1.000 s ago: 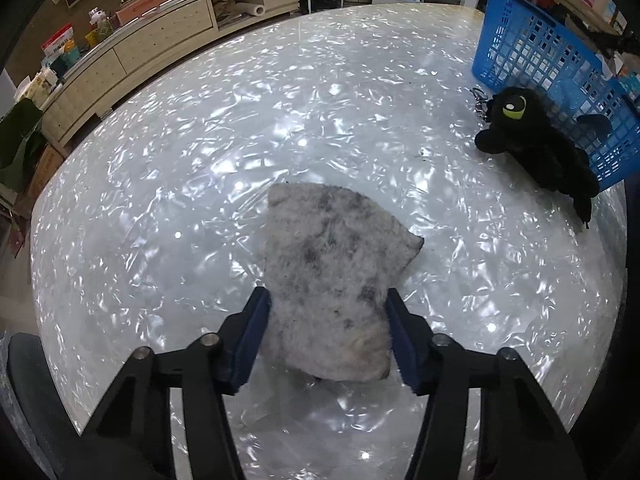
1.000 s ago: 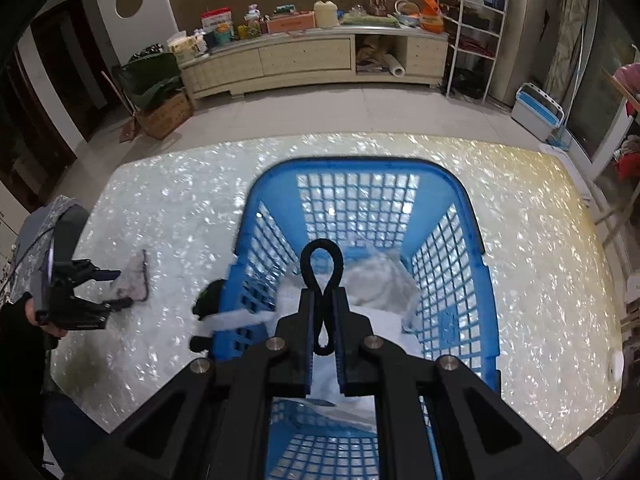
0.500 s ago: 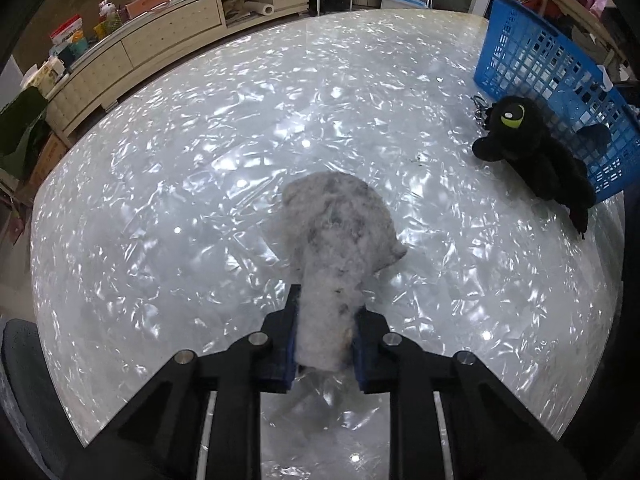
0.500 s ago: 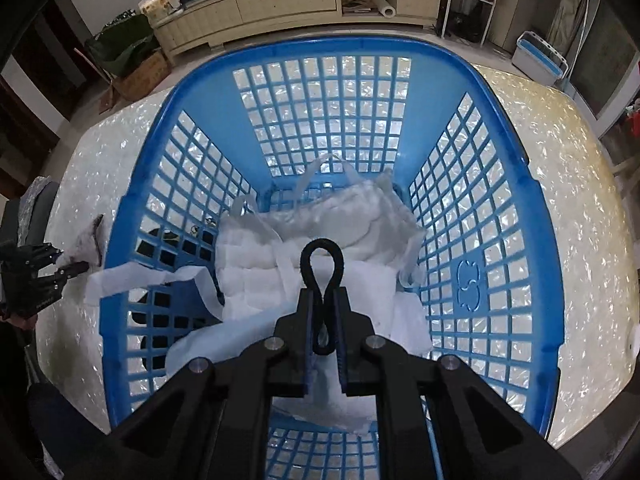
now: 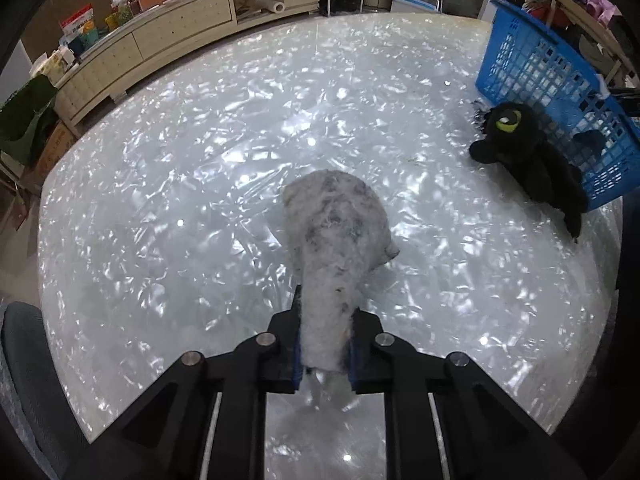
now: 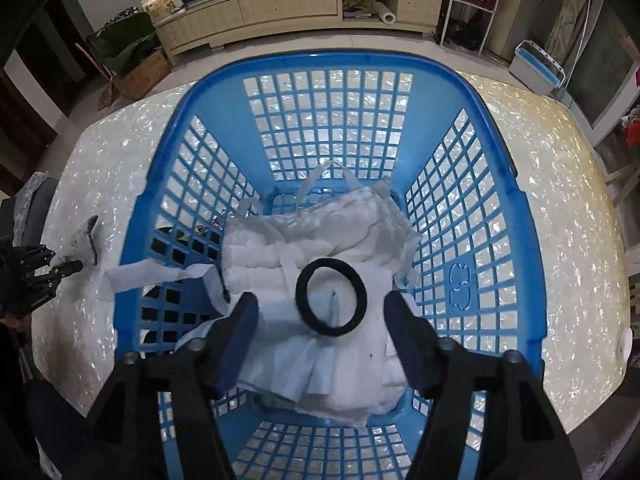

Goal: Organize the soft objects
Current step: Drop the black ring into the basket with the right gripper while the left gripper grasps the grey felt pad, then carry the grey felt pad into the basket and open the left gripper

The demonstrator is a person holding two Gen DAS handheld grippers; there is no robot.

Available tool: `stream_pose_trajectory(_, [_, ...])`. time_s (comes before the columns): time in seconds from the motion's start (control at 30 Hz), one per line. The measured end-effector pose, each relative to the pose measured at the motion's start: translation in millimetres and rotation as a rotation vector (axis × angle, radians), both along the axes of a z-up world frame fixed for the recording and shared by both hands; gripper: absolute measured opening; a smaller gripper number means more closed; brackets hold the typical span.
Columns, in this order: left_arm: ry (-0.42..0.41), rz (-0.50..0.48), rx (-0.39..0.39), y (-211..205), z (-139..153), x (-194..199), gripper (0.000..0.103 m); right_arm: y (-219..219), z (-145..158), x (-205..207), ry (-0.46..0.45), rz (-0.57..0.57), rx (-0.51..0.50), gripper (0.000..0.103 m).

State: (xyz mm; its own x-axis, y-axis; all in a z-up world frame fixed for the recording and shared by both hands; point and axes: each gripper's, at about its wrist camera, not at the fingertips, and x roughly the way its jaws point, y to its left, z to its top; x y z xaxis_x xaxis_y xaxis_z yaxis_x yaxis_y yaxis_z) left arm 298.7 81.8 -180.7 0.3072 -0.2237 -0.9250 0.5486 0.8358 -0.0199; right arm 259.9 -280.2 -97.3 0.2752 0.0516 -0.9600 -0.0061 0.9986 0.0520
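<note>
The jaws of the left gripper (image 5: 323, 344) have just been closing, and the grey fluffy cloth (image 5: 336, 248) is now squeezed narrow between them. The jaws of the right gripper (image 6: 320, 316) have just been opened, and the black hair tie (image 6: 331, 297) is released onto the white cloth (image 6: 320, 264) in the blue basket (image 6: 516, 216).
</note>
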Motion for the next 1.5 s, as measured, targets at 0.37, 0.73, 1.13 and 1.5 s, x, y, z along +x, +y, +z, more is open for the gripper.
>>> stream_pose_trajectory(0.37, [-0.046,0.035,-0.042,-11,58,-40,0.014,9,33,-32,-0.095,0.047,0.026,0.098])
stream_pose_trajectory(0.73, [-0.105,-0.004,-0.092,-68,114,-78,0.014,-1,64,-79,-0.206,0.063,-0.019,0.103])
stream_pose_trajectory(1.13, [-0.153,-0.11,-0.148,-152,164,-106,0.014,-29,73,-112,-0.299,0.017,-0.042,0.103])
stream_pose_trajectory(1.5, [-0.146,-0.186,-0.141,-227,170,-98,0.014,-57,65,-119,-0.308,-0.023,-0.016,0.103])
